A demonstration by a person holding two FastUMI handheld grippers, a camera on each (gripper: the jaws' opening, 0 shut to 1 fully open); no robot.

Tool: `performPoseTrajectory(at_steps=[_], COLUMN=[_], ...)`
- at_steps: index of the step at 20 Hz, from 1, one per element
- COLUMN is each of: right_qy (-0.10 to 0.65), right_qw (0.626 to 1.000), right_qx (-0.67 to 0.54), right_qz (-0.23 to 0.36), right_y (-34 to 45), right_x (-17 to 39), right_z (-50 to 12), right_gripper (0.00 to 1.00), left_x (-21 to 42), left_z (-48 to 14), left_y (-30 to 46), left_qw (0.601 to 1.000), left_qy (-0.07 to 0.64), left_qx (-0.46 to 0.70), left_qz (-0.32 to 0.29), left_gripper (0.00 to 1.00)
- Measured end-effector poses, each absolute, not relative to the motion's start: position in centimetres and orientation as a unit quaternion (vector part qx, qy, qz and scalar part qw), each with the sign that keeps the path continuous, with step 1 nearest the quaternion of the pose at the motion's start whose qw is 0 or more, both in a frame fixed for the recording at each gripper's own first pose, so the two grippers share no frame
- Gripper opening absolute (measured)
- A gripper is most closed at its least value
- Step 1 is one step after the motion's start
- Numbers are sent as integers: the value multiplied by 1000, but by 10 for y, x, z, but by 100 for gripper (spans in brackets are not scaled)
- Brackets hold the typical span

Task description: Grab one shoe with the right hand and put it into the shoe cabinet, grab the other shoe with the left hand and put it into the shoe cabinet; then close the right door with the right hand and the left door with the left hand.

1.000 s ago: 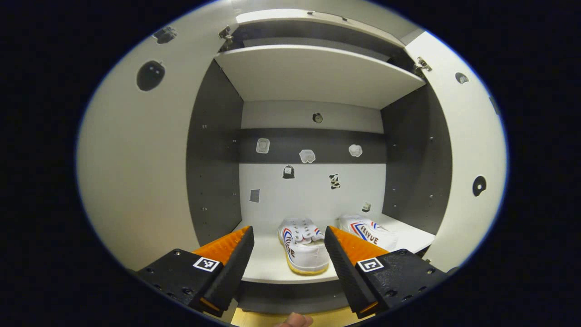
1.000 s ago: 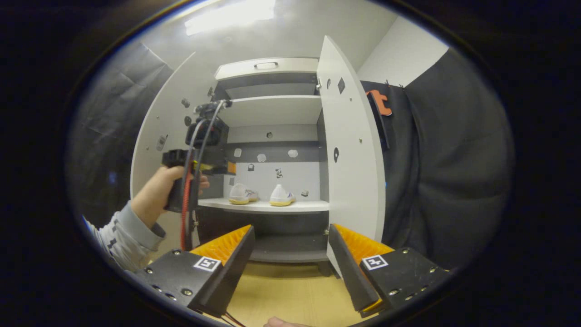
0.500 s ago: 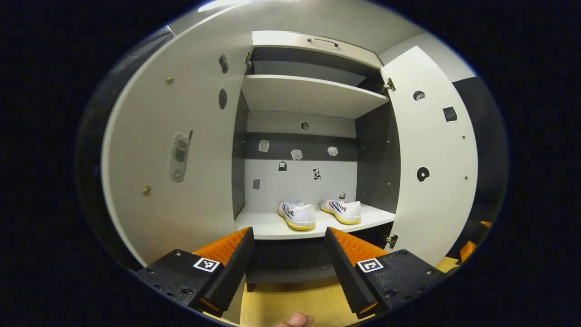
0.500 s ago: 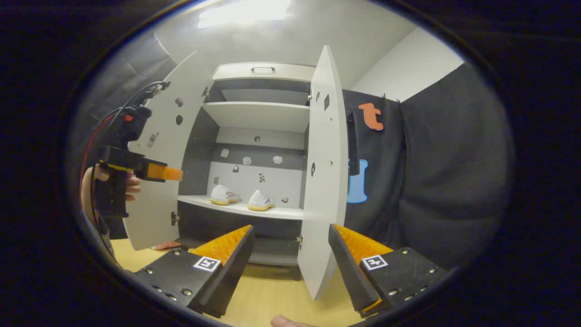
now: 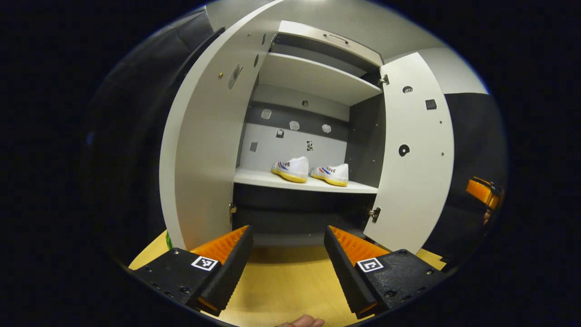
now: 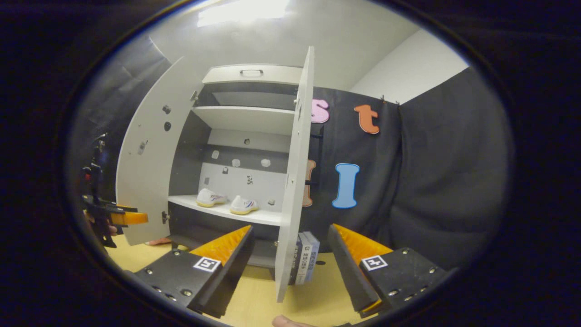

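Two white shoes are seen side by side on the middle shelf (image 5: 263, 178) of the shoe cabinet (image 5: 317, 68): one shoe (image 5: 290, 168) to the left and the other shoe (image 5: 330, 174) just beside it in the left gripper view, with their yellow soles resting on the shelf. The same pair is shown in the right gripper view, one shoe (image 6: 209, 198) and its neighbour (image 6: 243, 205), near each other but apart.

Both doors are found open. The left door (image 5: 204, 150) is swung outward at the left of the opening, and the right door (image 5: 415, 154) at the right; in the right gripper view the right door (image 6: 294, 172) is seen nearly edge-on.

The left gripper (image 5: 288, 259) is held in front of the cabinet above the wooden floor (image 5: 286, 277), its jaws spread wide and nothing held between them. The right gripper (image 6: 290, 259) is likewise spread wide and empty, with the lower edge of the right door standing between its fingers. Some books (image 6: 305, 256) are stood on the floor just beside that door.
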State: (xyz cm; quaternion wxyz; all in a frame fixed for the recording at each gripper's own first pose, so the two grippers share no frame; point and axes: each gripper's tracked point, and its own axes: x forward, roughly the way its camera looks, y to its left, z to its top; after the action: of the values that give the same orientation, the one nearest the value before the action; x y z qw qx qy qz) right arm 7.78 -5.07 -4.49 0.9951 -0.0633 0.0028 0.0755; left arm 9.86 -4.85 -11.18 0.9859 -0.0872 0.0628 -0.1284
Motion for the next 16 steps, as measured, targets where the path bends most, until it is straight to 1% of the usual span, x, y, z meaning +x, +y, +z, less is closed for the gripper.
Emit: performPoseTrajectory(at_steps=[2,3,5,8,10,13,16], right_qy=[35,48,56,60,71,78,83], right_qw=[993,990,987,981,983,988,990], right_qx=[-60,-62,-77,-92,-90,-66,-47], right_qz=[96,115,131,157,146,112,103], right_y=[-64,-69,-91,-125,-156,-198,-222], right_x=[85,88,102,123,144,174,199], right_z=[-44,-44,-40,-34,-29,-13,1], right_gripper=[97,97,96,97,97,96,97], left_x=[96,96,93,92,88,80,74], left_z=[-122,-127,-131,-119,-114,-114,-104], left_y=[-47,-43,-40,-29,-28,-33,-33], left_qw=[983,983,983,989,991,989,988], left_qy=[72,73,76,41,23,23,0], left_qx=[-91,-91,-87,-60,-44,-44,-53], left_qz=[-142,-144,-146,-126,-123,-137,-148], left_gripper=[96,95,96,96,95,95,95])
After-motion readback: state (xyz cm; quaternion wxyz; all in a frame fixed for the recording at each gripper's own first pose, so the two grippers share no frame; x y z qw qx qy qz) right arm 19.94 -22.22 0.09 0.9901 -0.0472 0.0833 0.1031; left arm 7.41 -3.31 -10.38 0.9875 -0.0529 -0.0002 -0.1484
